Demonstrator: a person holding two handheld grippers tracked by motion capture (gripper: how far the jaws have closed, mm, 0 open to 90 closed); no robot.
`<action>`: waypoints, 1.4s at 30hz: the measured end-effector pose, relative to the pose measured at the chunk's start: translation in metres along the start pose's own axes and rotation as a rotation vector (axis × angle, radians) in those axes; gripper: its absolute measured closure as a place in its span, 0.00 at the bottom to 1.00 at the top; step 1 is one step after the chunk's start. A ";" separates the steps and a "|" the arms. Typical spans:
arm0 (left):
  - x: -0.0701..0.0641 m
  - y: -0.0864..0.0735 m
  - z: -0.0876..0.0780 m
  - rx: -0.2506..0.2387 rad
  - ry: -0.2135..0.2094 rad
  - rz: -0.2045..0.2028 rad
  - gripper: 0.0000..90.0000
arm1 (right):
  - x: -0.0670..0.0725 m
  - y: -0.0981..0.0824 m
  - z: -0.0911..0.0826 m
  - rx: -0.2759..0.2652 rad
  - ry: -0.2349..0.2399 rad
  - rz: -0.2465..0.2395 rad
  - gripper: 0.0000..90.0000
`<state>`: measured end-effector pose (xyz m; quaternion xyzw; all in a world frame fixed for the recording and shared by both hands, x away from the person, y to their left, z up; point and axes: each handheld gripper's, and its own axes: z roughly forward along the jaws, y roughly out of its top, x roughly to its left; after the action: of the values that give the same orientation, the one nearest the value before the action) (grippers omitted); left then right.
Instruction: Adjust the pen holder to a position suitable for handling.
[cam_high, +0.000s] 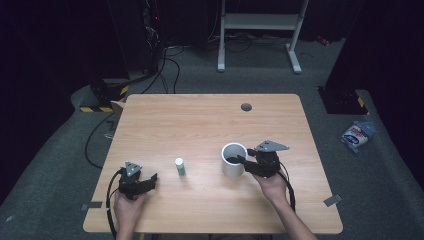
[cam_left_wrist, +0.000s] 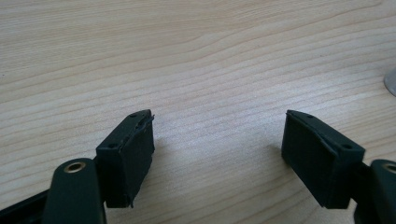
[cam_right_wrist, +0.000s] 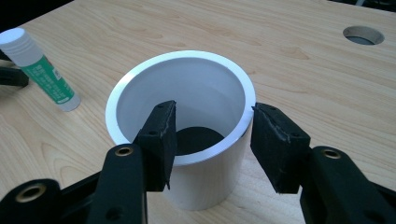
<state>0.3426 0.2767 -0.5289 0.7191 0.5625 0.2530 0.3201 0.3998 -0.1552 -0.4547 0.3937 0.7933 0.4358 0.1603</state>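
Observation:
A white cup stands upright on the wooden table, right of centre. My right gripper is open and straddles its near rim. In the right gripper view one jaw hangs inside the cup and the other outside its wall, neither pressing on it; my right gripper holds nothing. A glue stick with a white cap and green label lies on the table left of the cup, also the glue stick at upper left. My left gripper sits near the front left edge, open over bare wood.
A round cable hole is in the table's far side. Off the table are a white metal stand at the back, cables on the floor at the left, and a blue-and-white bag on the floor at the right.

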 end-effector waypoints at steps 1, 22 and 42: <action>0.000 0.000 0.000 0.000 0.000 0.000 0.28 | 0.002 -0.001 -0.001 -0.003 0.004 -0.007 0.56; 0.000 0.000 0.000 0.000 0.000 0.000 0.28 | 0.005 -0.005 -0.011 -0.018 0.024 -0.022 0.49; 0.000 0.000 0.000 0.000 0.000 0.000 0.28 | -0.006 -0.013 -0.030 -0.074 0.009 0.007 0.47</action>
<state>0.3426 0.2766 -0.5289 0.7192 0.5625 0.2531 0.3199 0.3795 -0.1813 -0.4485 0.3881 0.7761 0.4672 0.1697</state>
